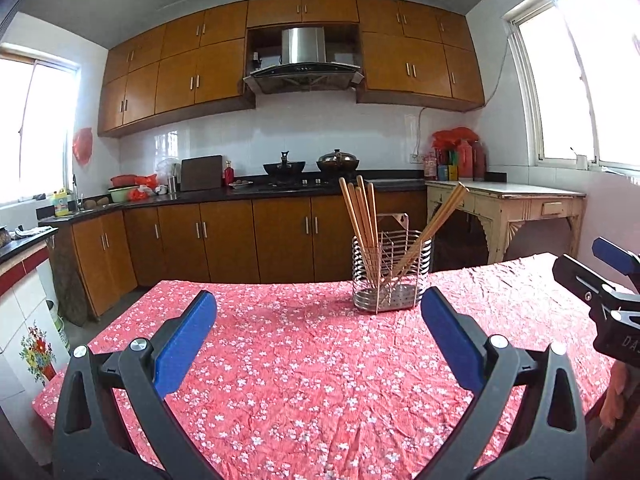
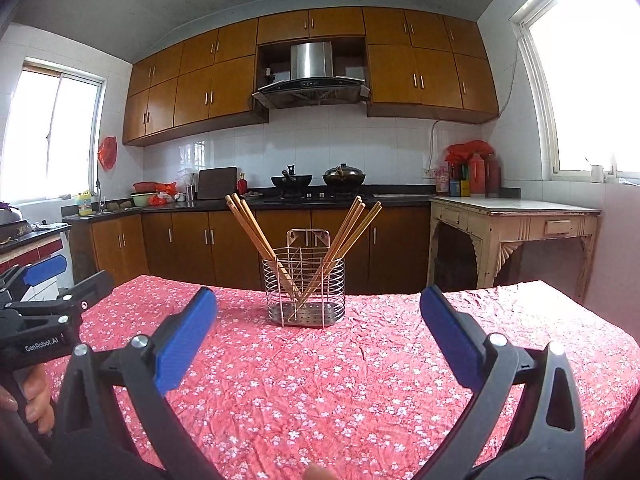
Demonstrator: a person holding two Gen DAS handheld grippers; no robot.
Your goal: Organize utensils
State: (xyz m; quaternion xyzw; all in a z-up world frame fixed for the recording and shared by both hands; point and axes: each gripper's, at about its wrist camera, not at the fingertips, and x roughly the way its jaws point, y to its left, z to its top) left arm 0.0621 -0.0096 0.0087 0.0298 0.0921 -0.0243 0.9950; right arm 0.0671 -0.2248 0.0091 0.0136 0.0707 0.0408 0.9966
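Note:
A wire utensil holder (image 1: 391, 276) (image 2: 303, 290) stands upright near the far edge of the table. Several wooden chopsticks (image 1: 362, 224) (image 2: 256, 232) lean in it in two bunches, one to the left and one to the right (image 1: 436, 224) (image 2: 348, 236). My left gripper (image 1: 318, 304) hovers open above the cloth, short of the holder, nothing between its blue pads (image 1: 186, 344). My right gripper (image 2: 318, 300) is open too and holds nothing, the holder just beyond it. Each gripper shows at the edge of the other's view (image 1: 612, 280) (image 2: 40, 292).
The table wears a red flowered cloth (image 1: 300, 380) (image 2: 320, 380). Behind it run brown kitchen cabinets (image 1: 240, 236) and a dark counter with two woks (image 2: 316, 180). A pale side table (image 1: 520, 204) (image 2: 520, 220) stands at the right under a window. A person's hand (image 2: 36, 396) grips the left tool.

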